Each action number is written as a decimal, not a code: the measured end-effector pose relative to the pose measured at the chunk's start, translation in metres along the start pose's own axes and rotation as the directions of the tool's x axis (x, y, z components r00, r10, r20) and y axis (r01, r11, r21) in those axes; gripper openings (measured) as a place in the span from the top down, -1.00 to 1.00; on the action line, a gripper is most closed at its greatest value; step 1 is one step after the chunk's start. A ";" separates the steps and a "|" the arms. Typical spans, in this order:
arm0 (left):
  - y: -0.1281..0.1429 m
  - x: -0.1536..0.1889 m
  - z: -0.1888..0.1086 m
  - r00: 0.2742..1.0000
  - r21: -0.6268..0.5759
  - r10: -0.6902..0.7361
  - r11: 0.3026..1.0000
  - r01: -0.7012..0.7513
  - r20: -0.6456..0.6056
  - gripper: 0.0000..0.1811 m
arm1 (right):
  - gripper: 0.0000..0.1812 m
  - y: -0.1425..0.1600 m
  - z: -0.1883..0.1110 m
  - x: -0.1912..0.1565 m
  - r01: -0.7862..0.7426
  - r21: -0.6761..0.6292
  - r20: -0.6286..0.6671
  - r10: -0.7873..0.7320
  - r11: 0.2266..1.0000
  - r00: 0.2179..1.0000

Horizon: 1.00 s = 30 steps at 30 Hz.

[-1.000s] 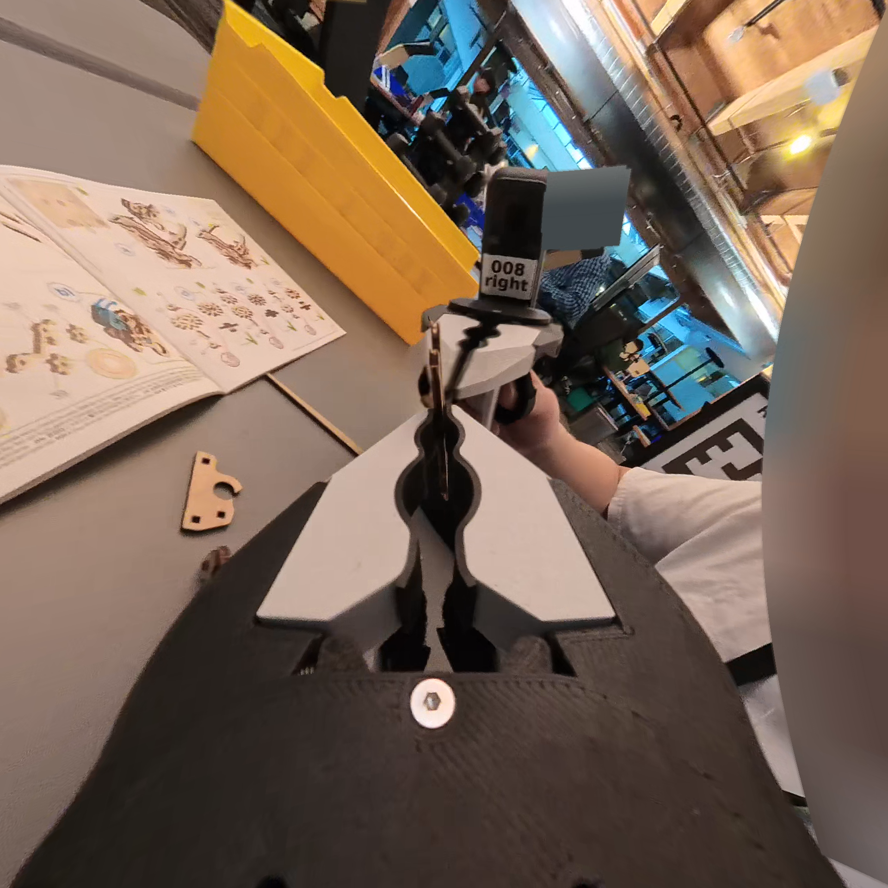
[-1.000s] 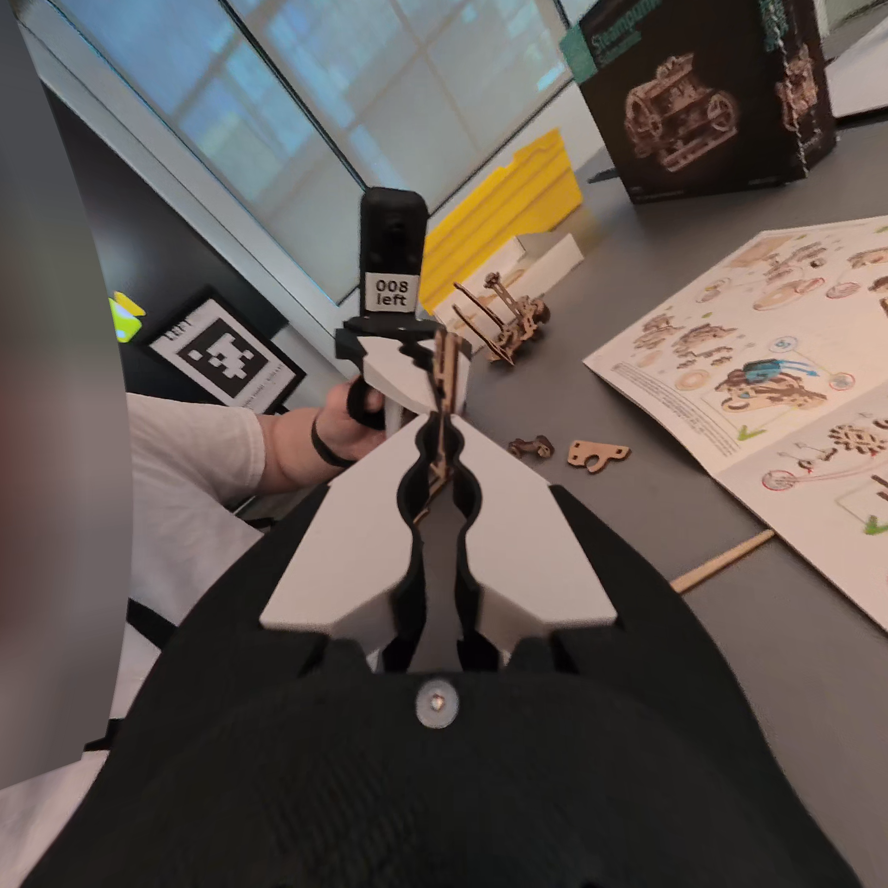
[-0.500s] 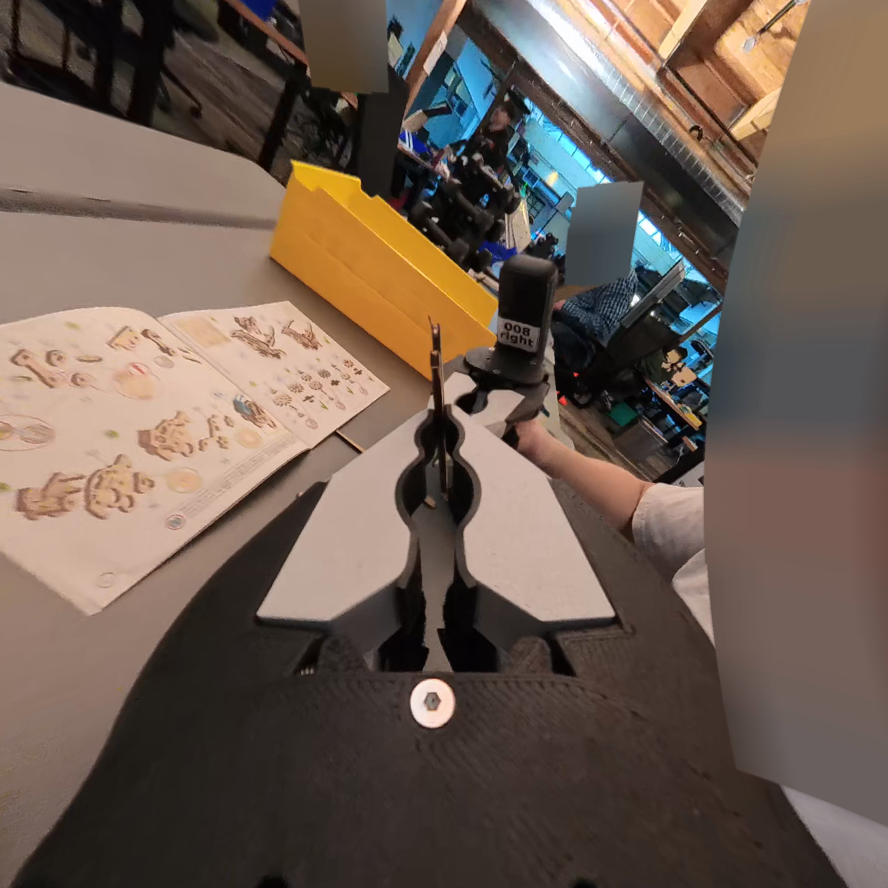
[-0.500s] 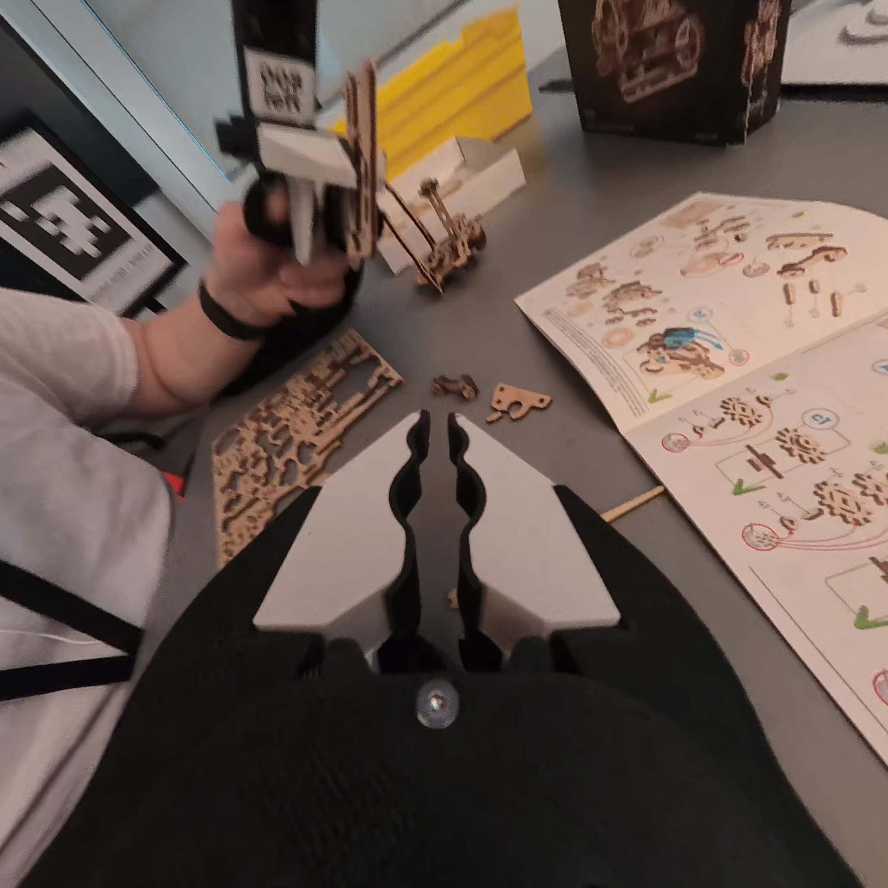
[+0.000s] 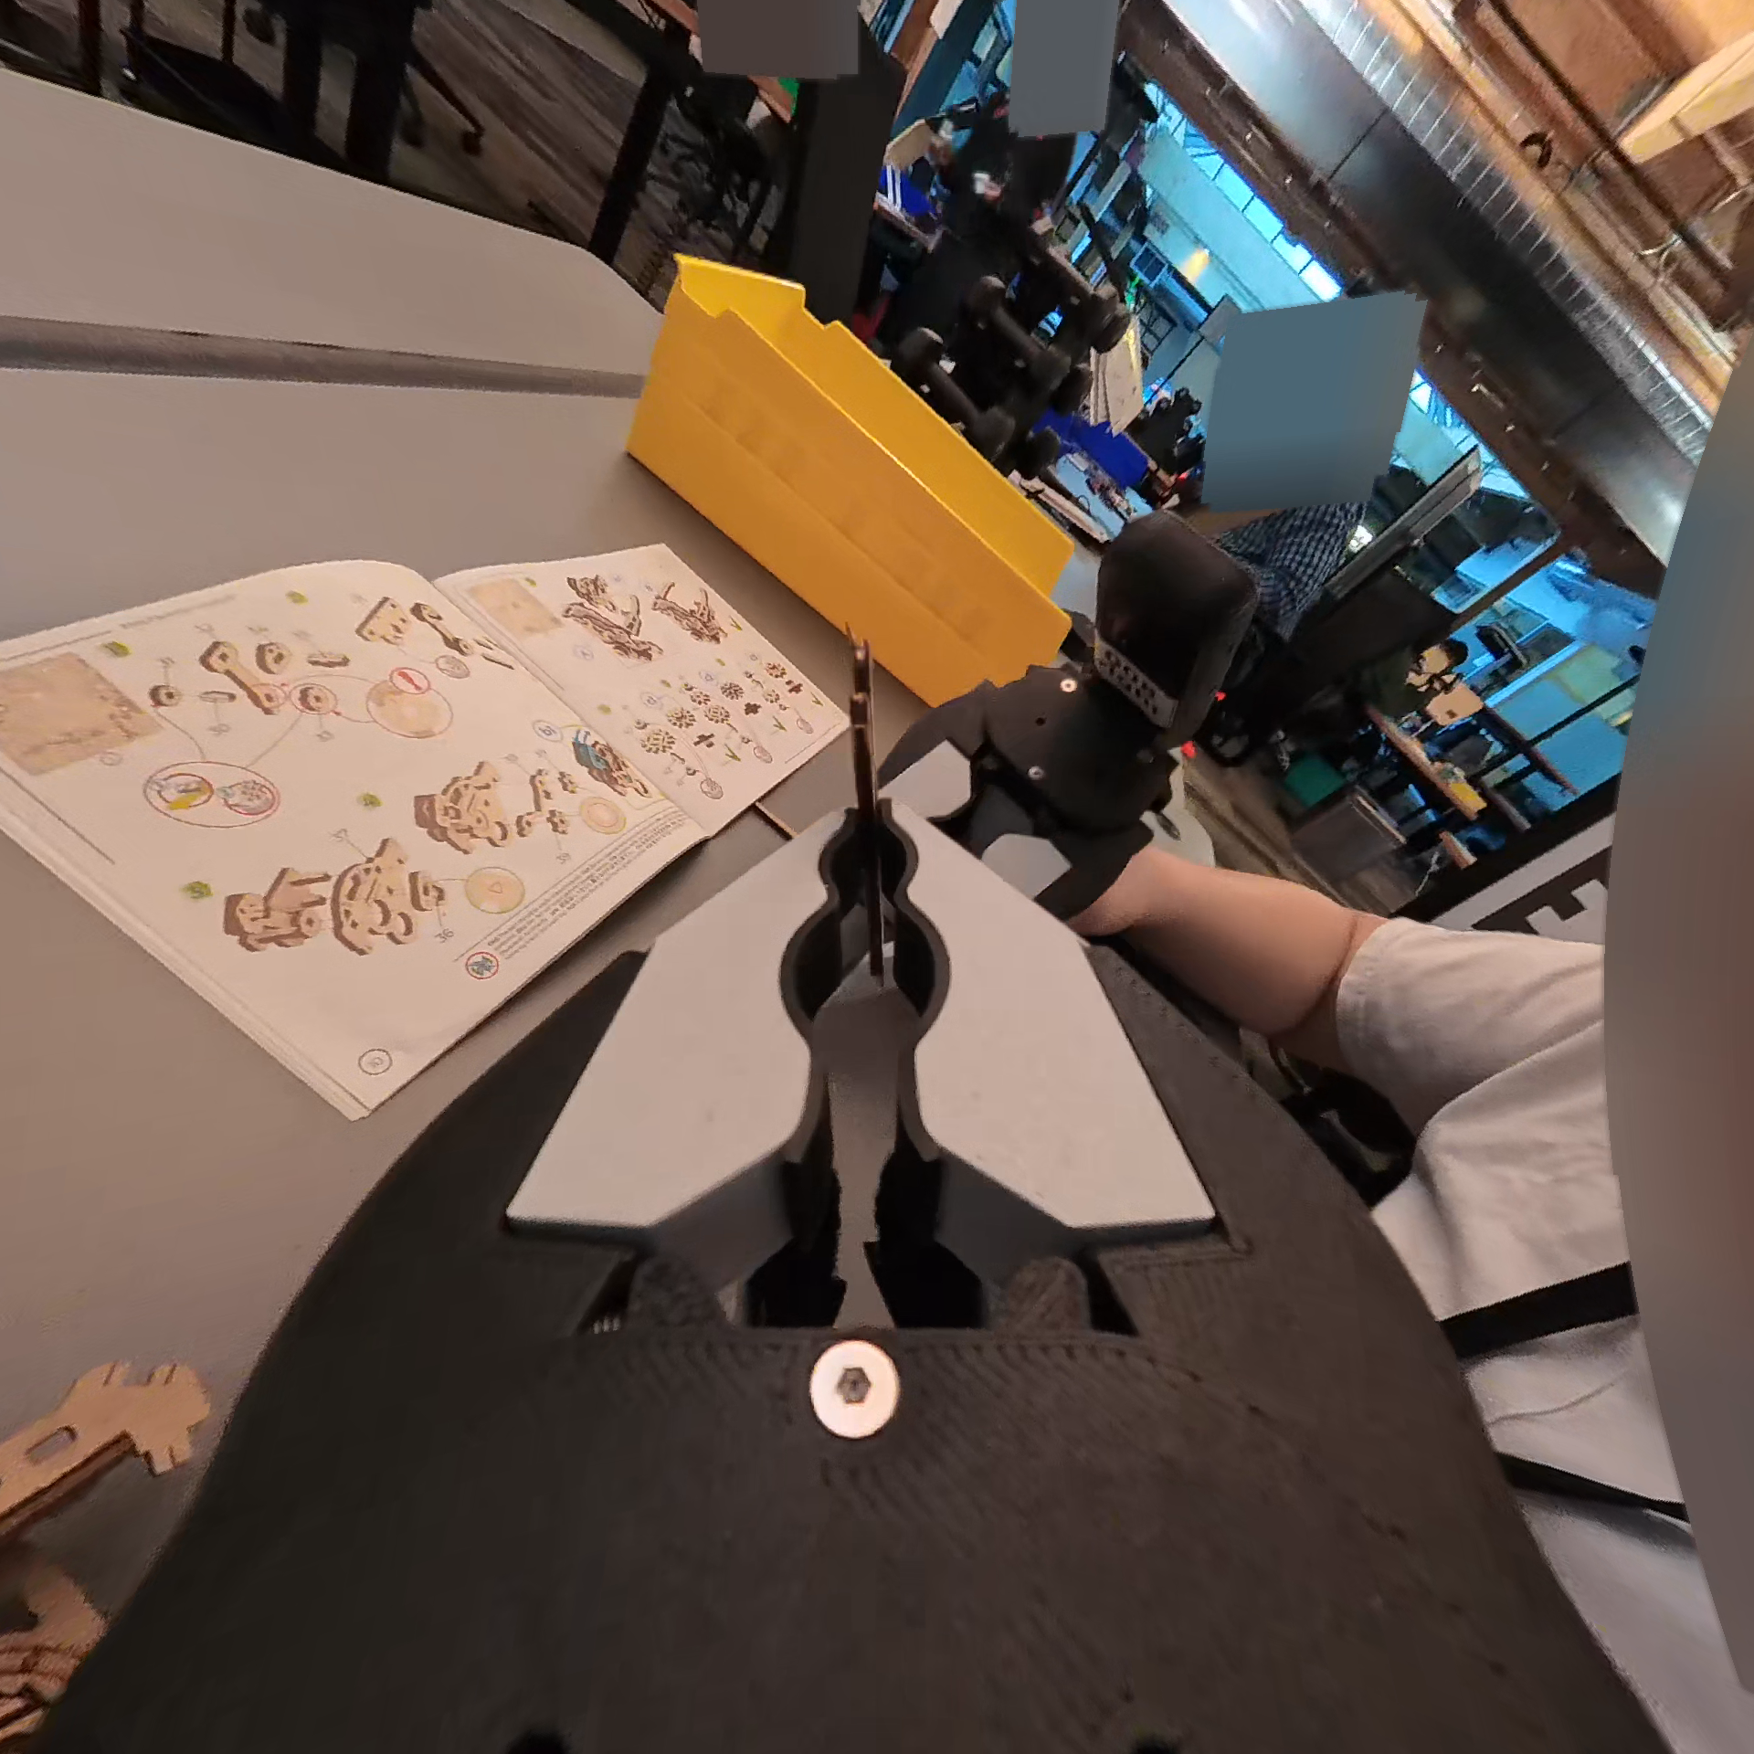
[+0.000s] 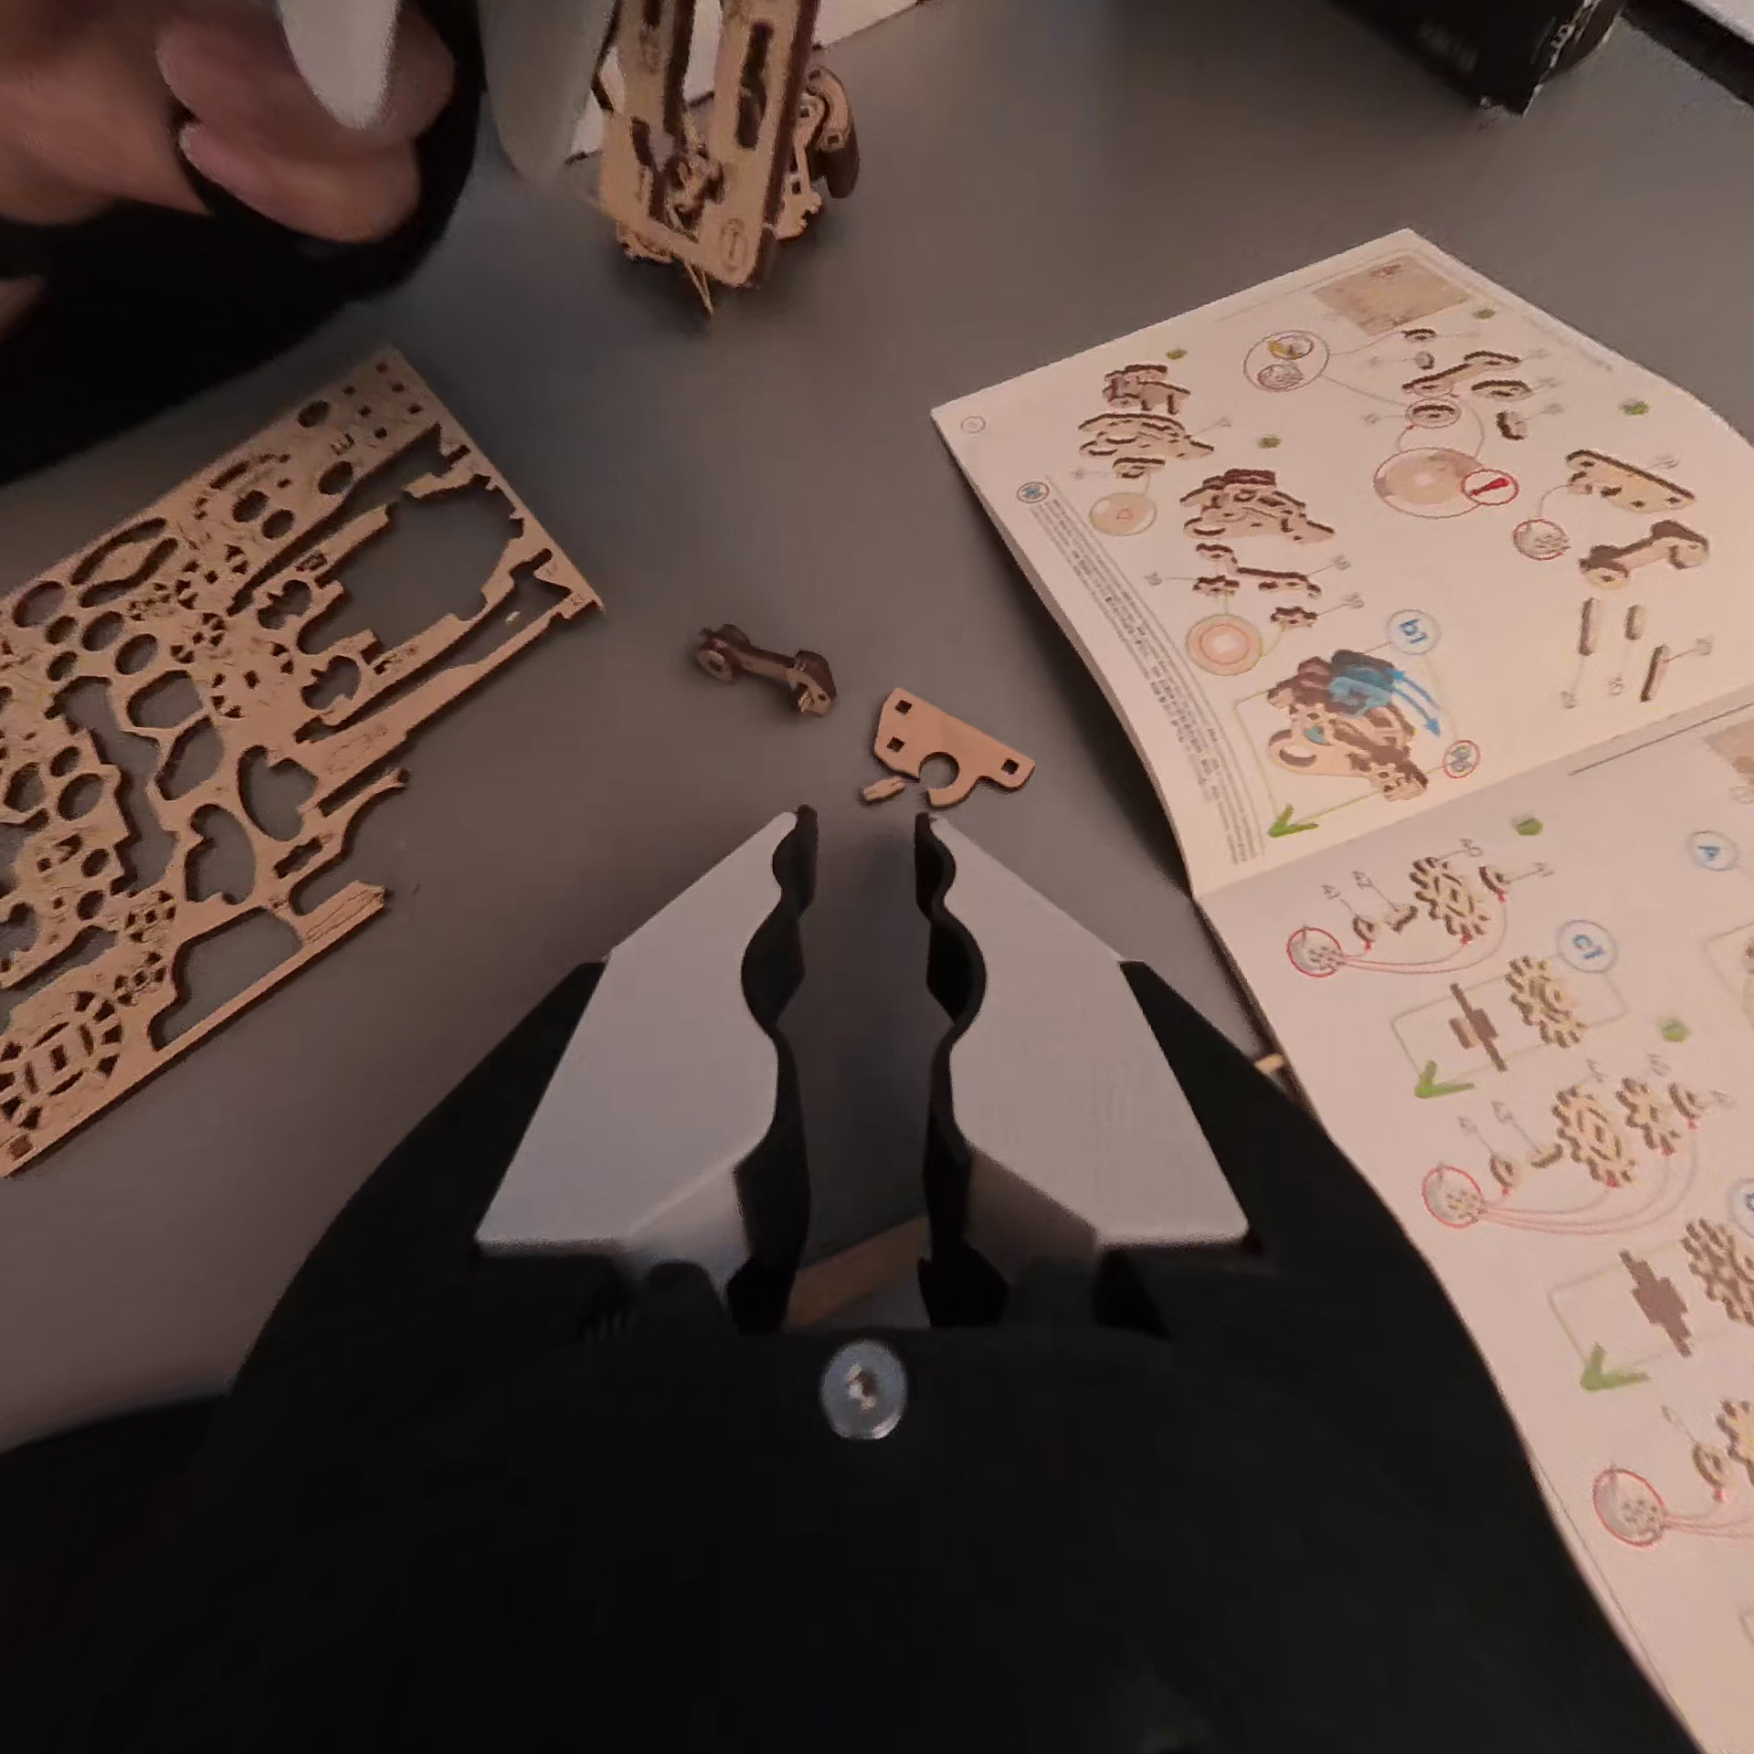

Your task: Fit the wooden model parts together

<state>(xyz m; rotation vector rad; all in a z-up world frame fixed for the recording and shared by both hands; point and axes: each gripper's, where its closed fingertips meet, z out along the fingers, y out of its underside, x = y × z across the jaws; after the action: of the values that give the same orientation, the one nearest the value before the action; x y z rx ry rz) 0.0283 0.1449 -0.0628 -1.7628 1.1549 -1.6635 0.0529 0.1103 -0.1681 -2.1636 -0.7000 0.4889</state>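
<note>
My left gripper [image 5: 862,821] is shut on a flat wooden model piece [image 5: 861,731], seen edge-on and standing up between the fingertips; in the right wrist view the same piece [image 6: 707,161] hangs blurred at the top. My right gripper [image 6: 859,824] is open and empty, pointing down at the grey table just short of a small flat bracket piece [image 6: 935,745] and a tiny chip [image 6: 883,788]. A dark link piece [image 6: 764,664] lies a little farther. The right gripper also shows in the left wrist view [image 5: 959,759], low over the table.
An open instruction booklet [image 6: 1424,759] lies right of the loose parts. A punched-out wooden sheet [image 6: 209,702] lies left. A yellow bin [image 5: 835,484] stands at the far table edge. A dark box corner [image 6: 1481,47] is at the top right. A thin wooden stick [image 5: 774,818] lies by the booklet. Tip to tip, the grippers are about 12 cm apart.
My right gripper let go of the wooden piece, opened, and swung down toward the loose parts on the table. My left gripper kept the piece and lifted away.
</note>
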 end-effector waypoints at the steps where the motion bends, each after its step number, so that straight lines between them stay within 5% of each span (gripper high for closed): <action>1: 0.000 0.001 0.000 1.000 -0.005 -0.002 1.000 0.002 -0.003 1.00 | 0.80 0.000 0.002 0.002 0.007 -0.009 -0.026 -0.007 1.000 1.000; 9: 0.003 0.000 0.002 1.000 -0.022 0.016 1.000 -0.016 0.012 1.00 | 0.88 -0.003 0.010 0.008 0.001 -0.038 -0.111 -0.006 0.999 0.994; 13: 0.007 -0.004 0.001 1.000 -0.039 -0.003 0.999 0.003 0.022 1.00 | 0.88 -0.012 -0.003 0.008 -0.006 0.048 -0.106 0.011 0.999 0.994; 18: 0.034 0.011 0.020 0.992 -0.141 -0.104 0.986 0.093 -0.075 1.00 | 0.87 -0.040 -0.037 -0.010 -0.016 0.314 0.033 0.006 0.949 0.999; 22: 0.056 0.023 0.032 0.981 -0.235 -0.147 0.965 0.115 -0.124 1.00 | 0.80 -0.048 -0.060 -0.008 -0.189 0.406 0.192 0.118 0.894 0.974; 26: 0.066 0.033 0.038 0.969 -0.288 -0.188 0.948 0.136 -0.158 1.00 | 0.79 -0.055 -0.075 -0.011 -0.425 0.415 0.449 0.225 0.805 0.865; 30: 0.073 0.031 0.042 0.974 -0.309 -0.177 0.943 0.126 -0.141 1.00 | 0.79 -0.047 -0.065 -0.009 -0.463 0.363 0.468 0.271 0.809 0.841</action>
<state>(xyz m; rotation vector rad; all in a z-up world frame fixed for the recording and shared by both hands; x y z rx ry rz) 0.0468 0.0707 -0.1093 -1.9681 1.4429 -1.8353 0.0665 0.0923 -0.0905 -1.7458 -0.2983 1.2088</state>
